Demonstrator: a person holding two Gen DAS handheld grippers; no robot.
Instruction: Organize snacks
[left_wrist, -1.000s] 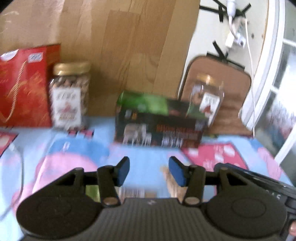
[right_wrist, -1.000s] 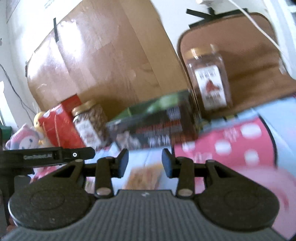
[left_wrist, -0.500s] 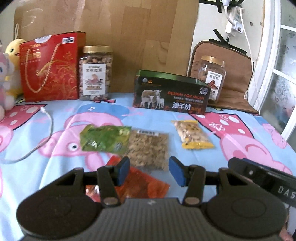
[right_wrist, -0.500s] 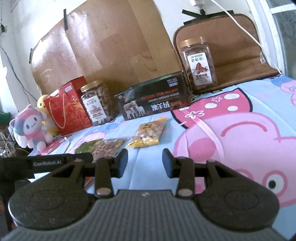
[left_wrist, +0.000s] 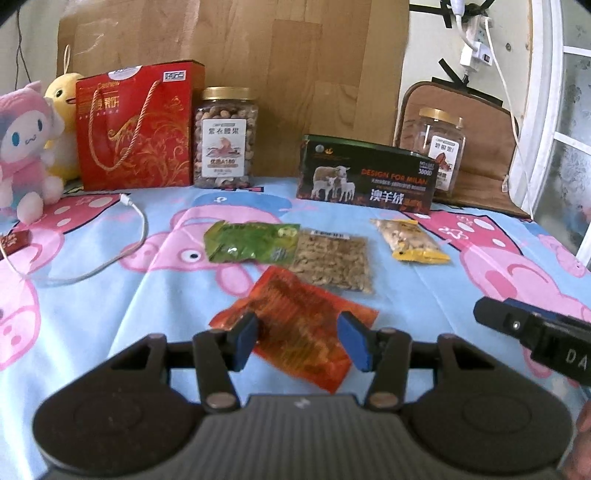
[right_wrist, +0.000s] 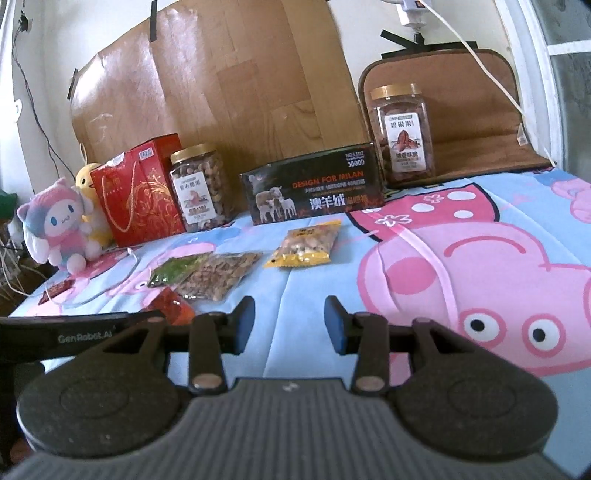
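Several snack packets lie on a cartoon-pig sheet (left_wrist: 110, 295): an orange packet (left_wrist: 295, 325), a green packet (left_wrist: 251, 242), a clear packet of nuts (left_wrist: 332, 258) and a yellow packet of nuts (left_wrist: 408, 240). My left gripper (left_wrist: 301, 341) is open and empty, hovering over the near end of the orange packet. My right gripper (right_wrist: 290, 323) is open and empty, above bare sheet, with the yellow packet (right_wrist: 304, 245), clear packet (right_wrist: 218, 275), green packet (right_wrist: 173, 269) and orange packet (right_wrist: 171, 308) ahead and to its left.
Along the back stand a red gift bag (left_wrist: 136, 125), a nut jar (left_wrist: 225, 136), a dark sheep box (left_wrist: 365, 177), a second jar (left_wrist: 441, 147) and plush toys (left_wrist: 26, 147). A white cable (left_wrist: 110, 258) lies at left. A brown cushion (right_wrist: 461, 110) leans at the back right.
Both views tilted downward and steadied, so the packets on the sheet came into view. The left gripper now hangs over the orange packet. Both grippers stayed open.
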